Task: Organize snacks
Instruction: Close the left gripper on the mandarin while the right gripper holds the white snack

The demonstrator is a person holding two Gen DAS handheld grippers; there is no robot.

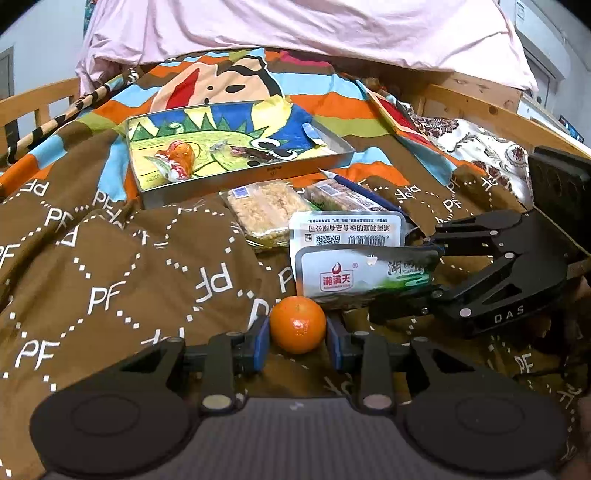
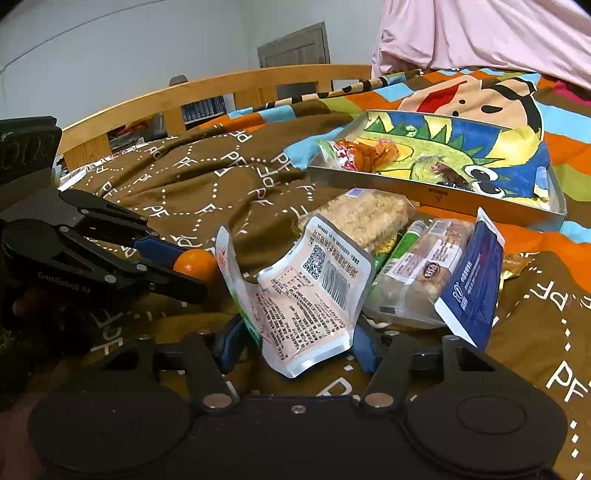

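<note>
My left gripper [image 1: 297,345] is shut on a small orange mandarin [image 1: 297,324], its blue pads pressing both sides just above the brown bedspread. The right wrist view shows that same gripper [image 2: 192,273] at the left with the mandarin [image 2: 195,264]. My right gripper [image 2: 299,347] is shut on a white and green snack pouch [image 2: 306,295], which buckles between the pads. In the left wrist view the right gripper [image 1: 406,277] holds this pouch [image 1: 362,273] upright. Behind stands a metal tray [image 1: 240,181] lined with a dinosaur drawing, holding an orange wrapped snack [image 1: 177,157] and a dark one [image 1: 258,154].
Loose snacks lie between the grippers and the tray [image 2: 424,192]: a rice crisp pack [image 2: 369,214], a clear pack of bars [image 2: 424,262], a blue packet [image 2: 472,288]. A wooden bed rail [image 2: 207,92] runs behind, and a pink quilt [image 1: 295,29] is heaped at the back.
</note>
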